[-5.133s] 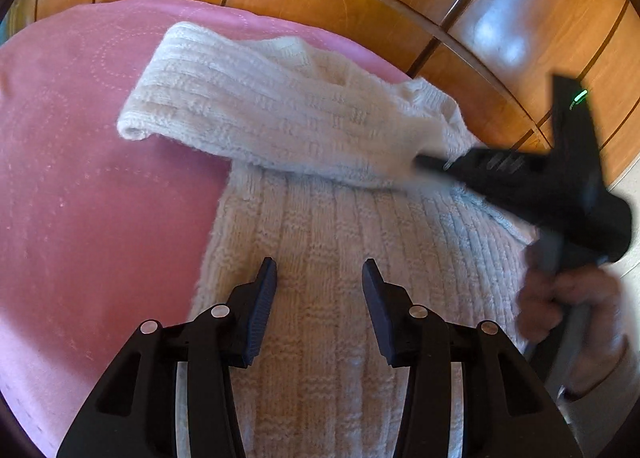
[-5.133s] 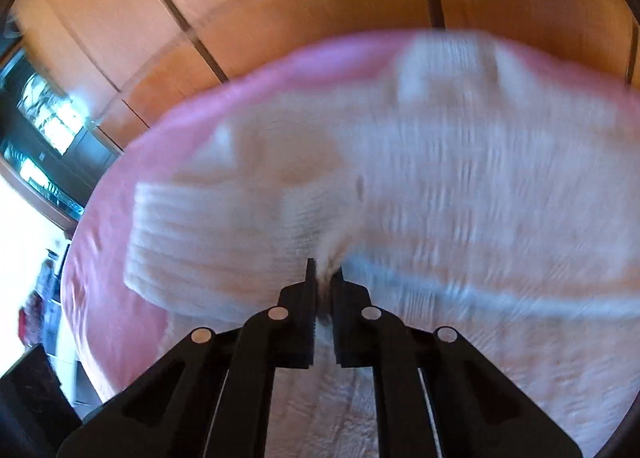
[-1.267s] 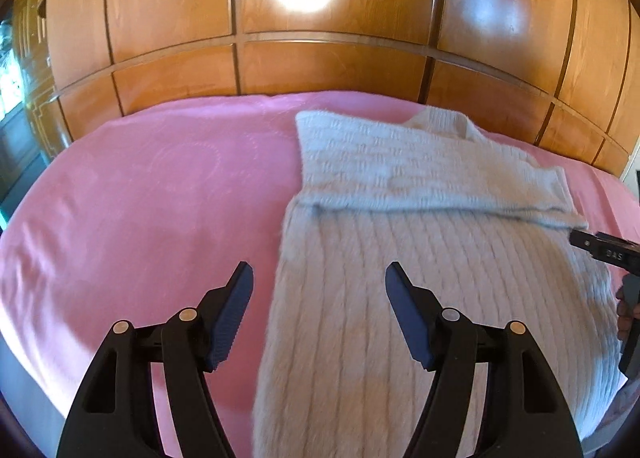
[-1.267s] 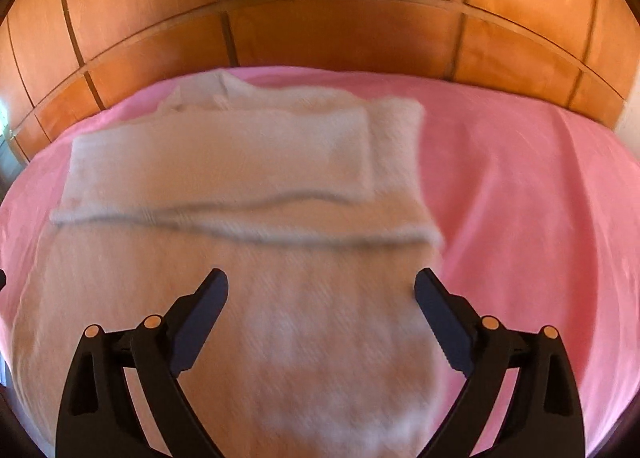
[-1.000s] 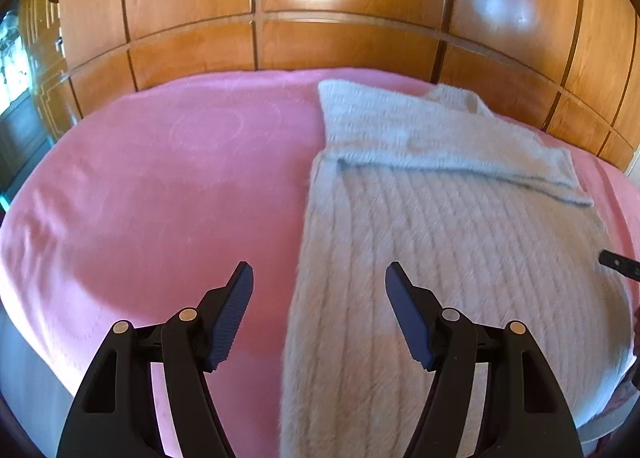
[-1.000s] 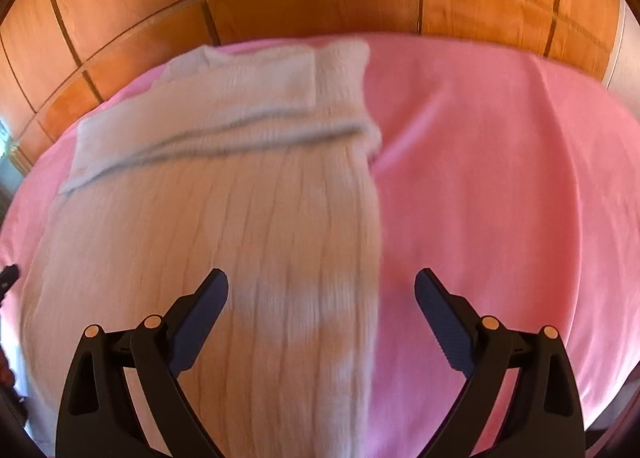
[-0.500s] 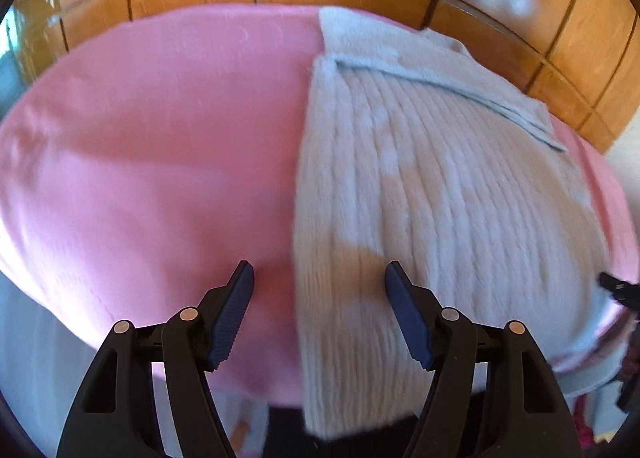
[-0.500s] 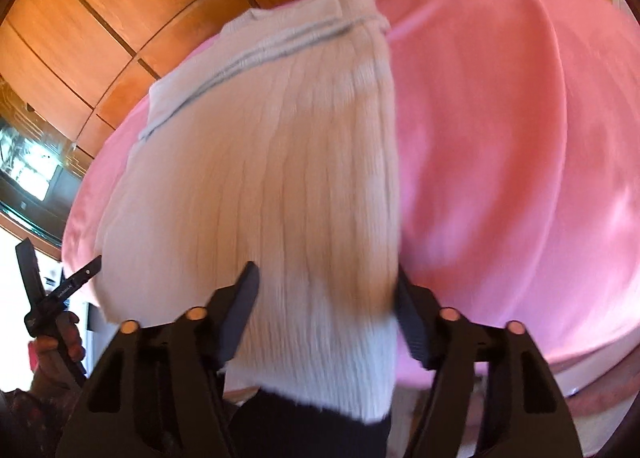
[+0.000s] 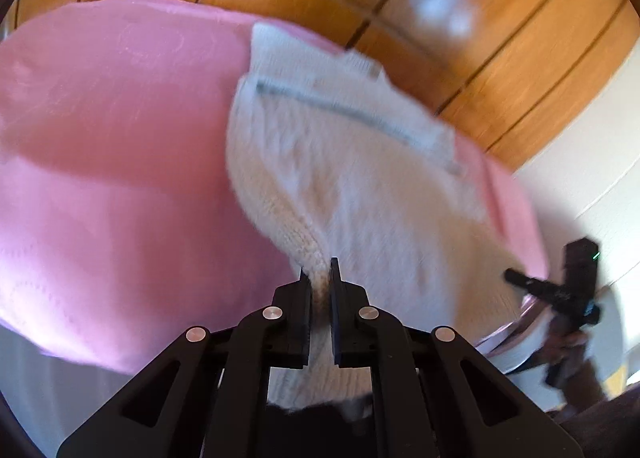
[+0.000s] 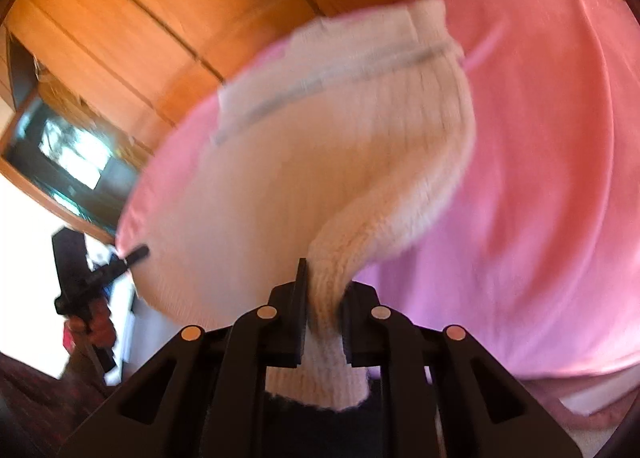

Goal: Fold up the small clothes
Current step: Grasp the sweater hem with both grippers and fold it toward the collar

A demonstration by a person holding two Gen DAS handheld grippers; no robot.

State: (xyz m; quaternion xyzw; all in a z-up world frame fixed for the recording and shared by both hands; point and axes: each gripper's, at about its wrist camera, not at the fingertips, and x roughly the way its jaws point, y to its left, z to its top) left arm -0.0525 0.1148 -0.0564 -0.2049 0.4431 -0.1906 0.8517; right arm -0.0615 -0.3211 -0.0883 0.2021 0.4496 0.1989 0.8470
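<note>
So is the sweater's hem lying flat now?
No. Both bottom corners of the sweater are lifted, pinched by the left gripper and right gripper.

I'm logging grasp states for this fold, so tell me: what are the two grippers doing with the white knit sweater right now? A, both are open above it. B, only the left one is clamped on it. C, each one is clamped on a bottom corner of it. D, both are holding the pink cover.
C: the left gripper and the right gripper each pinch a bunched hem corner of the sweater.
</note>
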